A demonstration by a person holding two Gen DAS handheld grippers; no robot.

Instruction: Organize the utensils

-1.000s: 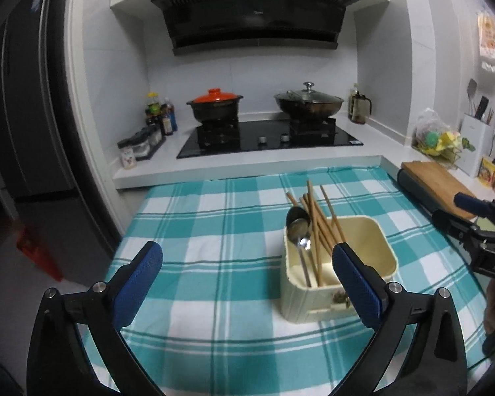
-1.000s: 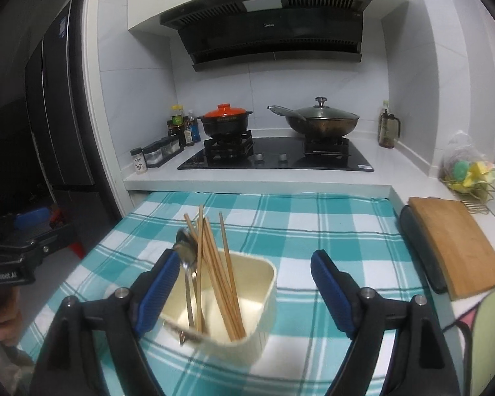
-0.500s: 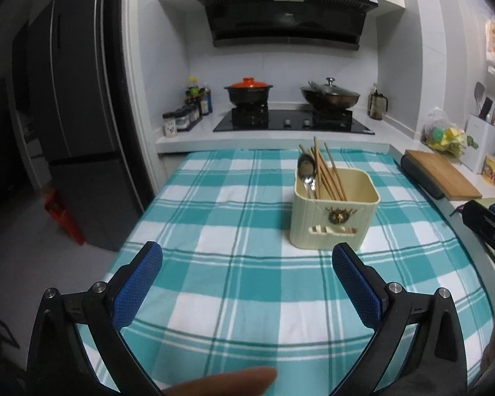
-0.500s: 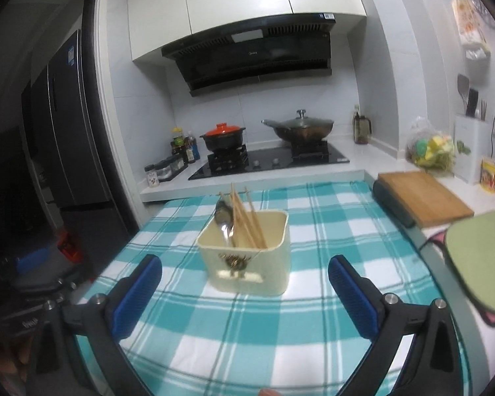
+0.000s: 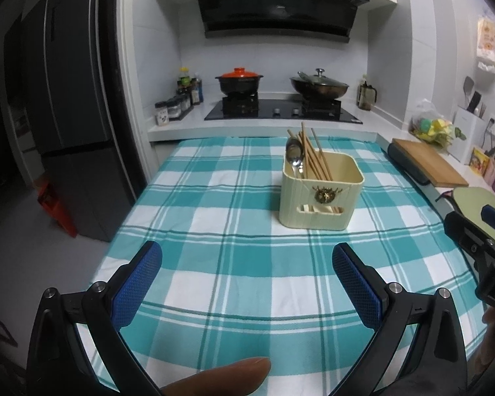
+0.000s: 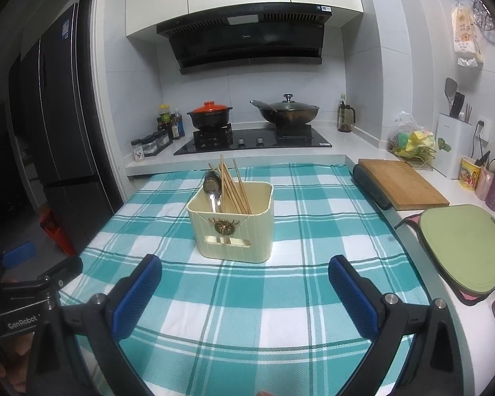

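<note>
A cream utensil holder point(image 5: 320, 194) point(image 6: 232, 222) stands upright on the teal checked tablecloth point(image 5: 231, 264) point(image 6: 297, 280). Wooden chopsticks point(image 5: 313, 156) point(image 6: 231, 184) and a metal spoon point(image 5: 294, 155) point(image 6: 212, 186) lean inside it. My left gripper point(image 5: 247, 264) is open above the cloth, well short of the holder, with nothing between its blue pads. My right gripper point(image 6: 244, 277) is also open and empty, just in front of the holder. A fingertip point(image 5: 221, 376) shows at the bottom of the left wrist view. The right gripper's body point(image 5: 478, 247) appears at that view's right edge.
Behind the table runs a counter with a hob point(image 6: 252, 140), an orange-lidded pot point(image 6: 209, 115) and a lidded wok point(image 6: 288, 112). Spice jars point(image 6: 151, 142) stand at its left. A wooden board point(image 6: 402, 181) and a green mat point(image 6: 468, 247) lie to the right. A dark fridge point(image 5: 69, 115) stands left.
Both grippers have drawn back from the holder, which now stands free and farther off. The right gripper's jaws have spread wider. A fingertip has come into the left view.
</note>
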